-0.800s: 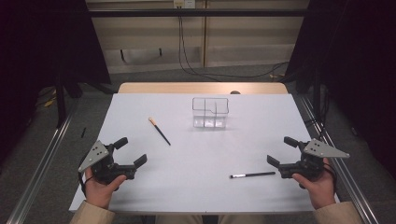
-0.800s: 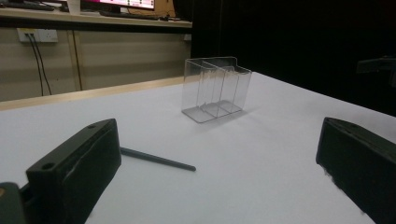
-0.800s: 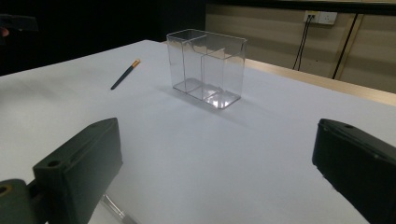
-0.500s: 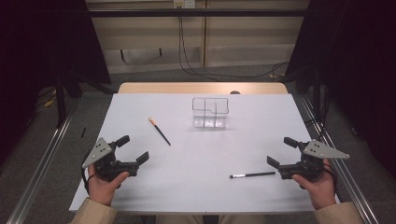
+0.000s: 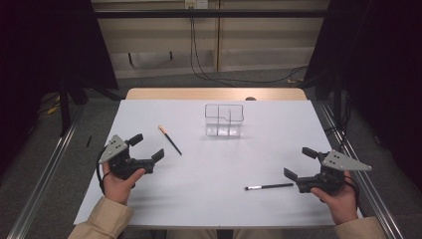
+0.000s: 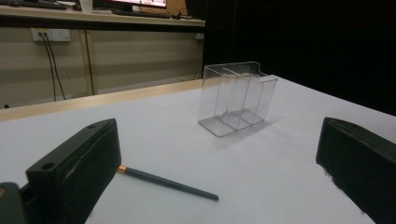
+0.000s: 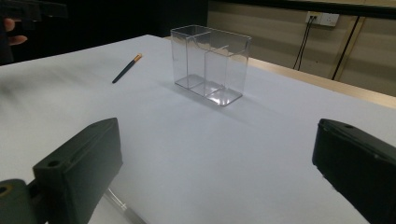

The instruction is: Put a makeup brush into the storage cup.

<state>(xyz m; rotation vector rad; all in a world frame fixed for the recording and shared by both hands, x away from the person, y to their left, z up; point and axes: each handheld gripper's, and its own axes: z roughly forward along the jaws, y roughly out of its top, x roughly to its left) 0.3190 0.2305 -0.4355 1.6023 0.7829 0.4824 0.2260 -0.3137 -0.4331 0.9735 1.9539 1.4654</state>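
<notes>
Your left gripper (image 5: 146, 148) has crept toward the orange-tipped brush (image 5: 169, 139), now just ahead of its wide-open, empty jaws. Your right gripper (image 5: 299, 164), equally open and empty, sits beside the black brush (image 5: 269, 186). Both 2 brushes remain untouched.

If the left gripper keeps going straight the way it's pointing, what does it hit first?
Most likely the dark pencil, lying on the table just ahead of the open left gripper and between its jaws' line. Beyond it stands the clear plastic box. Depth is hard to judge, so the jaws might pass above the pencil.
</notes>
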